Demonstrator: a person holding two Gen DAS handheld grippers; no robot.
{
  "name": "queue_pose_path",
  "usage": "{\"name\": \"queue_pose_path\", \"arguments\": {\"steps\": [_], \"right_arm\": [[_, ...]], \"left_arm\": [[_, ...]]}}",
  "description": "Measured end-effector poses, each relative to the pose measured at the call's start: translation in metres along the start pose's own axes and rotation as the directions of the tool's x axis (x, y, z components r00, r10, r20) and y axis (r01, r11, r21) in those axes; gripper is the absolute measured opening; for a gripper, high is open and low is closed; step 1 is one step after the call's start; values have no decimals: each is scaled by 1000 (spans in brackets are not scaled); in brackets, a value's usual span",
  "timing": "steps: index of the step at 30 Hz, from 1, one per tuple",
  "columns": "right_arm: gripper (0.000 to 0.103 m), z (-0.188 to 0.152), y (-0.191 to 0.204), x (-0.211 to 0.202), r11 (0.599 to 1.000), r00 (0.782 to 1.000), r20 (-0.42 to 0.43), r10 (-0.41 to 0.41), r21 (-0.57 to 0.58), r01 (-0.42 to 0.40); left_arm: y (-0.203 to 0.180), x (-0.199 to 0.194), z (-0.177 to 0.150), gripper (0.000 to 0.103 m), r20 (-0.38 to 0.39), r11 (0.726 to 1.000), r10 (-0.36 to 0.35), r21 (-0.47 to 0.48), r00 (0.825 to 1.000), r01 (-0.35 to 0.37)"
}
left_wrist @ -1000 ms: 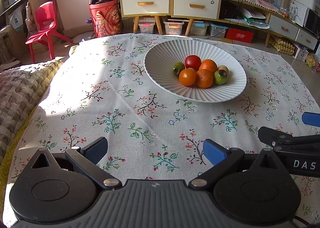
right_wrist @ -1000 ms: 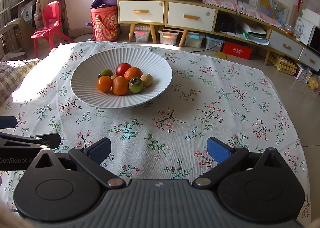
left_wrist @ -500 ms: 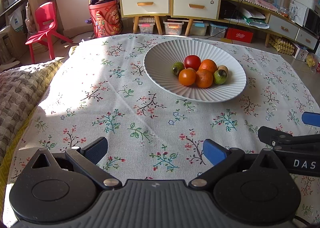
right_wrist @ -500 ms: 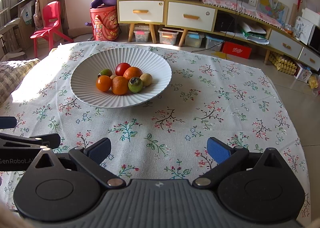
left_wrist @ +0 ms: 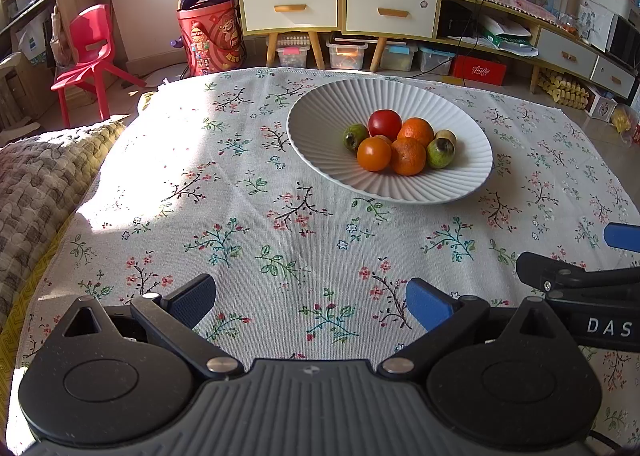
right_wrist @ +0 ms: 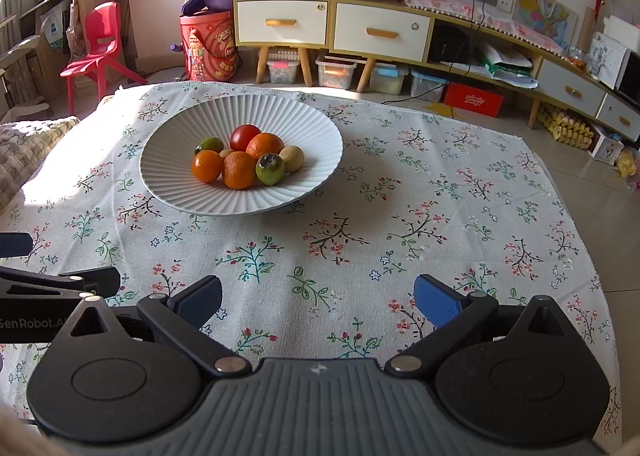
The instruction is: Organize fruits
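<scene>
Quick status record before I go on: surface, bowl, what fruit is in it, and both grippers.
surface: floral tablecloth
bowl: white ribbed bowl, upright on the cloth
fruit in bowl: red fruit, three orange fruits, two green fruits, pale yellowish fruit; one more is partly hidden
fruit outside bowl: none in view
left gripper: open, empty, short of the bowl
right gripper: open, empty, short of the bowl

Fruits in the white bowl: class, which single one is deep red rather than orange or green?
The red fruit at the far side of the bowl, behind the oranges. It alone is deep red and glossy; its neighbours are orange, green or yellowish.
</scene>
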State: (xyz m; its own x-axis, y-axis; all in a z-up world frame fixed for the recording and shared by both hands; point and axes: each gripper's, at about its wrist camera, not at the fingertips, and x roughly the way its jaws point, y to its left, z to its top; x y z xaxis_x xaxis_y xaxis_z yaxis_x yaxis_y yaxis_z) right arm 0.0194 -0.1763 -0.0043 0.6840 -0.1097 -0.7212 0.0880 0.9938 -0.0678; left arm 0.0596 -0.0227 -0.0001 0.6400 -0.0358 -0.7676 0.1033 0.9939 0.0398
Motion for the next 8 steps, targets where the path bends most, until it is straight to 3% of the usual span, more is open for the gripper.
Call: {"name": "queue_pose_path", "arguments": {"steps": [8], "right_arm": [[102, -2, -1, 0, 1000, 1000, 1, -2, -2, 2]], "left_arm": [[-2, 0, 0, 92, 6, 1000, 5, 8, 1000, -5]]}}
